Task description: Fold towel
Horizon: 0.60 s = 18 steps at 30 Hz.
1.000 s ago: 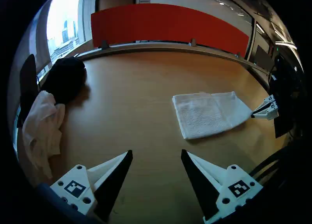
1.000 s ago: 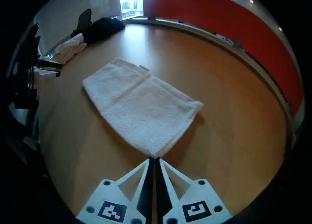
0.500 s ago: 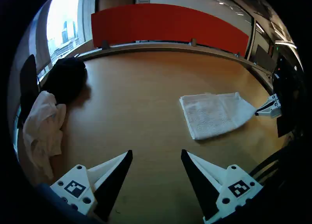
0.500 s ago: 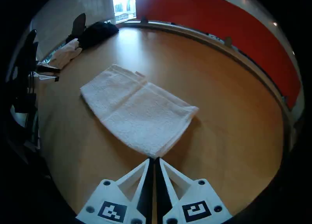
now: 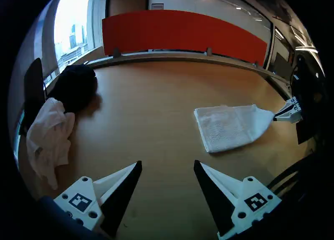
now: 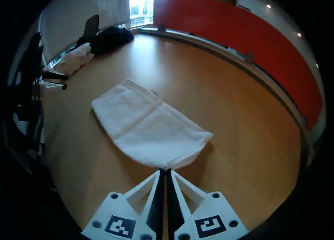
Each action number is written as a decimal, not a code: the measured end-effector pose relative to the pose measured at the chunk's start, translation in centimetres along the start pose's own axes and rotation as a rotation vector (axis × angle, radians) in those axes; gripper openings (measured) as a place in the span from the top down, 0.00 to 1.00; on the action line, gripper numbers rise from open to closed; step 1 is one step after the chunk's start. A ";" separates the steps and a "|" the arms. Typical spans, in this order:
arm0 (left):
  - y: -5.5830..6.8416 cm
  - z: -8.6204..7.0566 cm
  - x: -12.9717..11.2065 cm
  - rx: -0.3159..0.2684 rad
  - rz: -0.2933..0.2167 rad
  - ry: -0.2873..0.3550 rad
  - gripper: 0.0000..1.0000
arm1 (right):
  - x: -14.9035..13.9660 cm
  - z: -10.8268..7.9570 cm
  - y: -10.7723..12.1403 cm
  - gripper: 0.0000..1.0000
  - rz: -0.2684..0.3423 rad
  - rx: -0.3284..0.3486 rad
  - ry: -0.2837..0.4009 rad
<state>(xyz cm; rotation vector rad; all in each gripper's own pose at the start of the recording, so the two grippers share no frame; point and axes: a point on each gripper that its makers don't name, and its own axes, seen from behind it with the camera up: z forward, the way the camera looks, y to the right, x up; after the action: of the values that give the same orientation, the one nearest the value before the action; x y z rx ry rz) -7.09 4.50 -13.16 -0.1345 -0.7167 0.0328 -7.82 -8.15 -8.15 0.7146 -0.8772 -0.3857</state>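
In my left gripper view, reading from the left, a crumpled white cloth (image 5: 46, 139) lies at the edge of the wooden table (image 5: 142, 114), touching a dark bundle (image 5: 75, 85) just behind it. At bottom centre, my left gripper (image 5: 167, 162) is held over bare tabletop, its fingers spread wide with nothing between them. To the right lies the towel (image 5: 229, 125). It is white terry, folded into a rough rectangle. Its left edge is flat on the wood, and its right end is drawn up into a point. That point meets the tips of my right gripper (image 5: 286, 113), near the table's right edge. A red partition (image 5: 183, 31) runs along the table's far side. In my right gripper view, the left gripper shows small at far left, well apart from the towel. The towel sits mid-table, with a step across its middle where the upper layer ends. Its near edge is rounded and gathered toward me. My right gripper's fingers are pressed together at bottom centre, with the towel's near corner pinched between their tips.
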 end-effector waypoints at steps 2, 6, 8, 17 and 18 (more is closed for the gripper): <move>0.0 -0.3 0.2 0.004 -0.005 0.020 0.08 | 0.9 -0.2 -0.1 0.98 -0.018 0.006 0.008; 0.0 -0.8 0.6 0.007 -0.015 0.062 0.08 | 2.4 -0.5 -0.2 0.98 -0.059 0.012 0.018; -0.1 -1.0 0.7 0.009 -0.018 0.081 0.08 | 3.2 -0.6 -0.2 0.98 -0.082 0.013 0.021; -0.2 -1.7 0.0 0.016 -0.017 0.096 0.08 | 5.5 -0.9 -0.5 0.98 -0.159 0.025 0.025; -0.2 -1.8 -0.1 0.018 -0.018 0.096 0.08 | 5.8 -0.9 -0.6 0.98 -0.167 0.026 0.027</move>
<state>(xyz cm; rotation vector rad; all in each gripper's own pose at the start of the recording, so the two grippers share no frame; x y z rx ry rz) -5.96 4.06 -14.49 -0.1118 -0.6218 0.0153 -3.66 -11.56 -5.67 0.8185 -0.8007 -0.5131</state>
